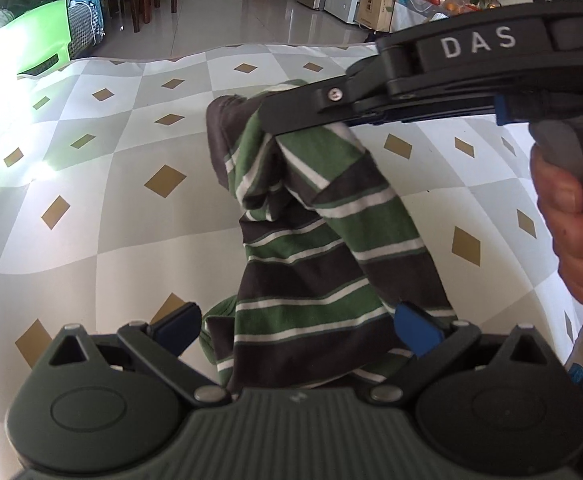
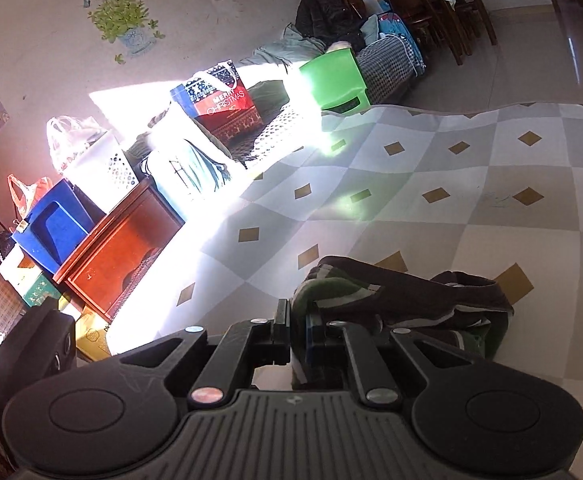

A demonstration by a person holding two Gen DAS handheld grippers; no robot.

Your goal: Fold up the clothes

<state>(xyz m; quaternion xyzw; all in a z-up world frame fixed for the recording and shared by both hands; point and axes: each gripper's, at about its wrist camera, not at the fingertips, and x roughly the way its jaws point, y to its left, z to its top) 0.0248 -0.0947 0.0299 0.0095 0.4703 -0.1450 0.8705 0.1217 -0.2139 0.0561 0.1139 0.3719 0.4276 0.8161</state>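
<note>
Sunlight glares at nine o'clock across the checkered counter [image 1: 111, 184]. At six o'clock the left claw [image 1: 295, 326] is spread, the striped green shirt [image 1: 311, 240] draped between its pads without being pinched. Toward one o'clock the right claw [image 1: 275, 114] is pressed together on the shirt's upper edge, lifting it. A good next move, arguably: pinch a matching corner, pull the fabric taut.

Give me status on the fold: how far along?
Early. Done: the right gripper is shut on the striped shirt, which hangs bunched above the checked cloth. In hand: the left gripper is open, shirt hanging between its fingers. Left: spreading it flat and every fold; no crease shows.
</note>
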